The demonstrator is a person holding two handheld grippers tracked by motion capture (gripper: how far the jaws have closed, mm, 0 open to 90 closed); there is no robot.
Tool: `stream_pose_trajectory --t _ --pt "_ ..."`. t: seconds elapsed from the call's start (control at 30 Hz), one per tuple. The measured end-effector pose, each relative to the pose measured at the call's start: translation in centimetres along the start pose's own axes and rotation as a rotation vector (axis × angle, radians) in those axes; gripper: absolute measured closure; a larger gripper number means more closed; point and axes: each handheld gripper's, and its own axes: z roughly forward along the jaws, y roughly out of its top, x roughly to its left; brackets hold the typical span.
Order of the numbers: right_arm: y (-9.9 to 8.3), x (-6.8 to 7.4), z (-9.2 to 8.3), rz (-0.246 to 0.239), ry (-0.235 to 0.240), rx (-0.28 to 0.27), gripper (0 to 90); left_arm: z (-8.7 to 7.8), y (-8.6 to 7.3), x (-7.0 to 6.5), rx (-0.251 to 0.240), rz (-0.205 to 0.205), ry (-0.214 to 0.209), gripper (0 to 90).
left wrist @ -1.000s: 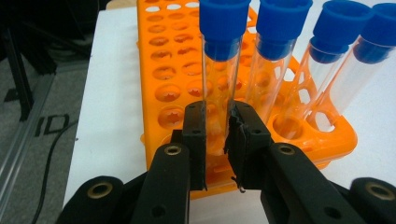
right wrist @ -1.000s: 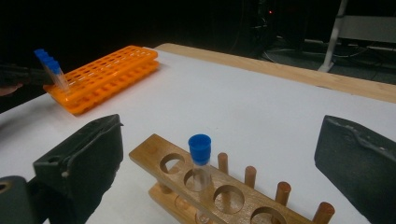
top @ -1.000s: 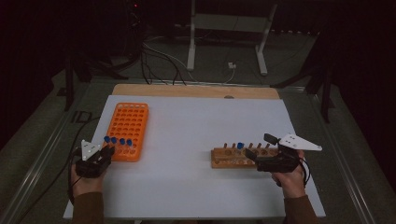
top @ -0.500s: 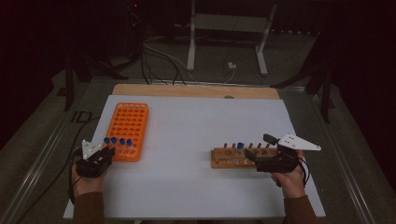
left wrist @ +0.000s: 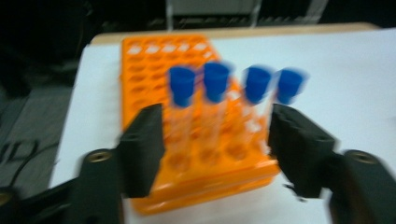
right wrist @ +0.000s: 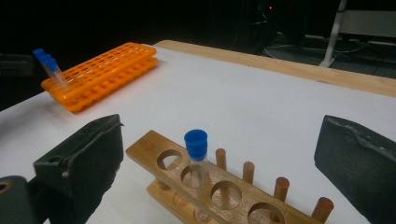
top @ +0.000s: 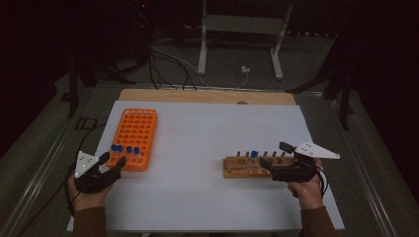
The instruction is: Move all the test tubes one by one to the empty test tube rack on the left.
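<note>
Standing: four blue-capped tubes (left wrist: 232,86) in orange rack (top: 134,132), one tube (right wrist: 198,163) in wooden rack (top: 243,168)

The orange rack (top: 134,139) at the near left looks like moulded plastic with a slight sheen. Its tubes (left wrist: 215,100) are clear, glassy, with smooth blue plastic caps. The wooden rack (right wrist: 211,185) at the near right is plain, matt, light timber with round pegs. A matt white sheet (top: 212,128) covers the wooden tabletop (top: 197,95). Both grippers' jaws are dull black.
</note>
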Motion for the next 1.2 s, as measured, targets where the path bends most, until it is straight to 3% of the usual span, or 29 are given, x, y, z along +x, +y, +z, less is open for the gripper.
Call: stream_pose_trajectory --t 0.1,0.2,0.4,0.83,0.97,1.2 --pt "-0.1 -0.1 0.2 0.003 -0.001 0.005 2.3 -0.3 0.4 -0.6 -0.034 -0.006 -0.038 26.9" --pt "-0.3 -0.1 0.5 0.013 0.014 0.015 6.6 -0.2 0.7 -1.4 -0.031 -0.005 -0.071 18.1" --pt "-0.7 0.5 1.7 -0.022 0.019 0.060 17.5 0.1 1.4 -3.4 -0.027 0.037 -0.091 1.7" --pt "-2.1 1.0 4.8 -0.044 0.006 0.148 67.3 0.9 2.0 -6.0 -0.043 0.051 -0.147 0.4" --pt "-2.3 1.5 5.0 -0.084 -0.013 0.161 74.7 1.3 2.0 -6.7 -0.031 0.056 -0.172 0.5" --pt "-2.4 1.8 4.9 -0.094 -0.019 0.165 77.4 2.0 2.4 -8.1 -0.017 0.066 -0.217 0.5"
